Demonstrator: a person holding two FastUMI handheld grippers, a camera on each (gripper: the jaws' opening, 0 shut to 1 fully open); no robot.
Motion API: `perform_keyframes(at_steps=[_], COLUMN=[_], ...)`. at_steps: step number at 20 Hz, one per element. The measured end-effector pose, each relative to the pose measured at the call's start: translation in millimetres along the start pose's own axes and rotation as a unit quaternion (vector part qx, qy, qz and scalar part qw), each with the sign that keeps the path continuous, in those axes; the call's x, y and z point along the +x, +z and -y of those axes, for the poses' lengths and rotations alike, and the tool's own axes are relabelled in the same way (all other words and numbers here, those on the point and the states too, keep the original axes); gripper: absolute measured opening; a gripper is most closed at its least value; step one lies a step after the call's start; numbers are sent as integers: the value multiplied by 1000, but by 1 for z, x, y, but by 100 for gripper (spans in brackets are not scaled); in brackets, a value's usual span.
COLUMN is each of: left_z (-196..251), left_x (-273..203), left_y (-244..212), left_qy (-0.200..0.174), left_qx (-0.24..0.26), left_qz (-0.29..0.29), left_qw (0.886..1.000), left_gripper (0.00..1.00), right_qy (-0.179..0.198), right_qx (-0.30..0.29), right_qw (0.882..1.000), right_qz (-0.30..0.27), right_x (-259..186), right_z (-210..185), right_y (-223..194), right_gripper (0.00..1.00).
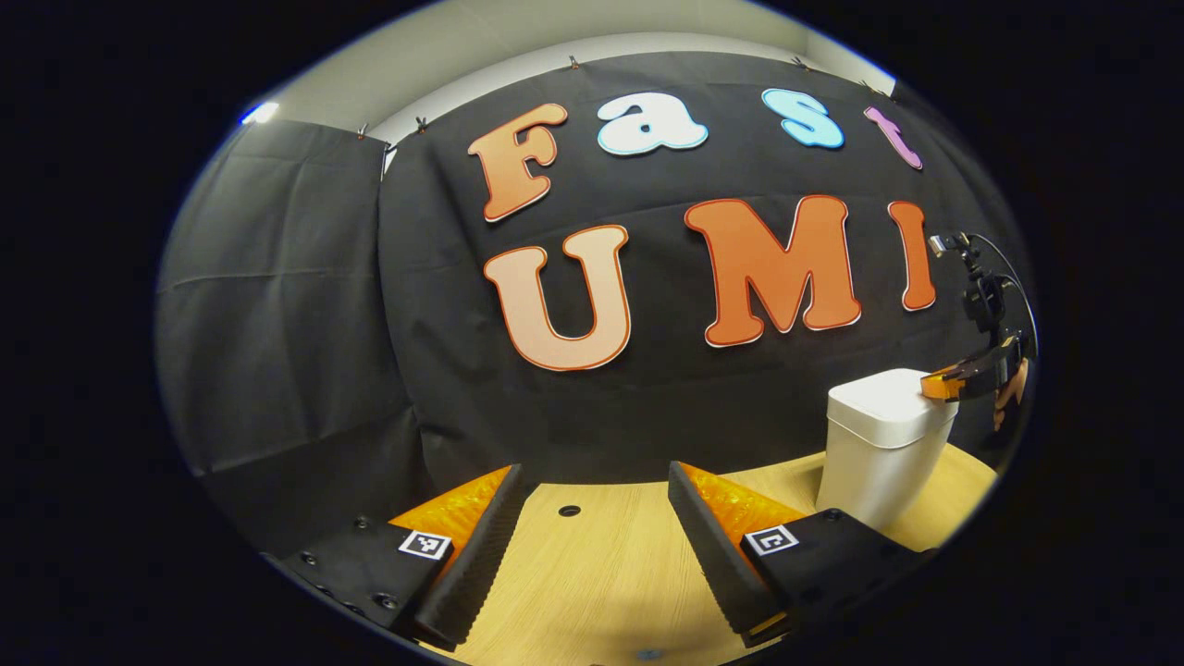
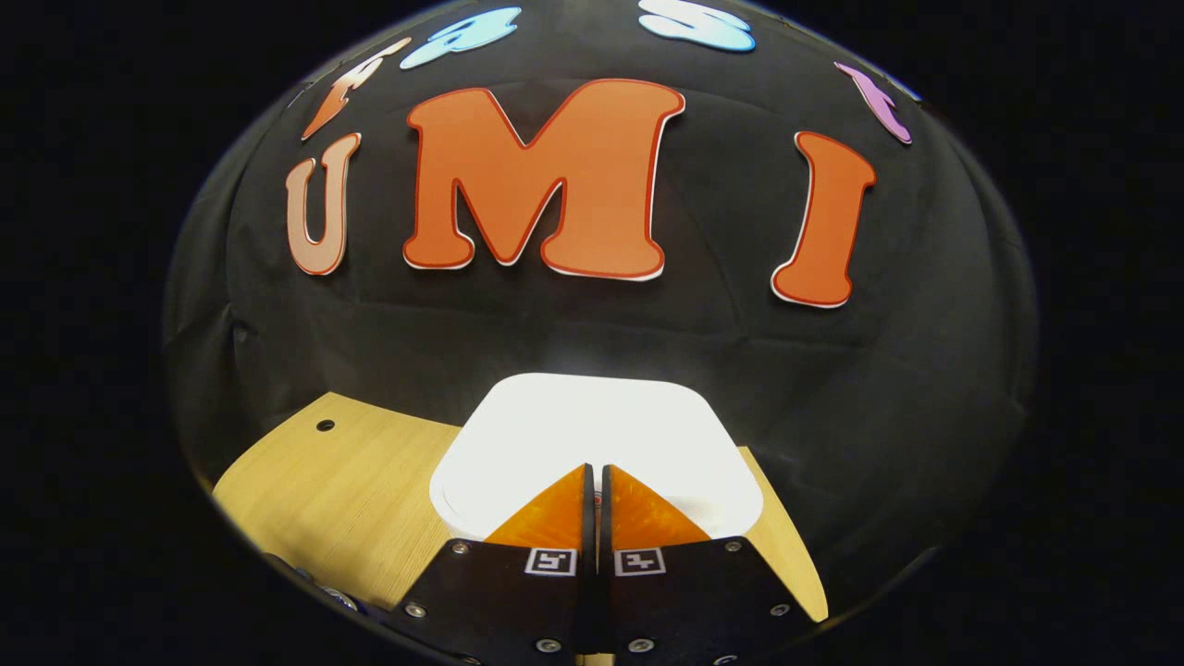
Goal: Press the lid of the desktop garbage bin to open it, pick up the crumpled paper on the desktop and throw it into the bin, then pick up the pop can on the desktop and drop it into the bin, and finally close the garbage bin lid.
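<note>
A white desktop garbage bin [image 1: 883,453] stands on the wooden table at the right of the left gripper view, its lid down. In that view my right gripper [image 1: 936,385] rests its tips on the lid's right edge. The right gripper view looks down on the white lid [image 2: 592,425], with my right gripper [image 2: 596,470] shut, its tips over the lid's near part and nothing between them. My left gripper [image 1: 592,486] hangs open over bare wood, well left of the bin.
The wooden table [image 1: 601,564] has a small round hole [image 1: 570,511] near its far edge, seen again as a hole [image 2: 325,425] left of the bin. Black cloth walls stand close behind the table. A small shiny object [image 2: 338,599] peeks at the table's near left edge.
</note>
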State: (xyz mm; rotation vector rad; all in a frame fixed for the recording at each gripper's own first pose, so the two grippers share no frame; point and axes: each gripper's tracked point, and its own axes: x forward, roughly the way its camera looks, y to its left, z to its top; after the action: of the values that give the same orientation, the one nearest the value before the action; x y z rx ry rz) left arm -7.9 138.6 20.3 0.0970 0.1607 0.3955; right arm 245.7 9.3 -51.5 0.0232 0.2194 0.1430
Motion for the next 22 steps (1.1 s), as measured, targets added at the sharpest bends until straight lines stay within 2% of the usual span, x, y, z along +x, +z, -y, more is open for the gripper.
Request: perform_keyframes(at_steps=[9, 16, 22], left_z=[14, 17, 30], left_x=[-4, -16, -26], left_y=[4, 4, -4], left_qy=[-4, 10, 18], left_qx=[2, 2, -4], left_qz=[-1, -3, -14], left_qw=[1000, 1000, 1000], left_gripper=[100, 99, 100], right_qy=[-7, 24, 43], right_qx=[-9, -19, -34], right_qw=[1000, 999, 996], right_qz=[-2, 13, 74], right_x=[1, -3, -21], right_z=[-1, -3, -1], right_y=[-4, 8, 42], right_gripper=[1, 1, 1])
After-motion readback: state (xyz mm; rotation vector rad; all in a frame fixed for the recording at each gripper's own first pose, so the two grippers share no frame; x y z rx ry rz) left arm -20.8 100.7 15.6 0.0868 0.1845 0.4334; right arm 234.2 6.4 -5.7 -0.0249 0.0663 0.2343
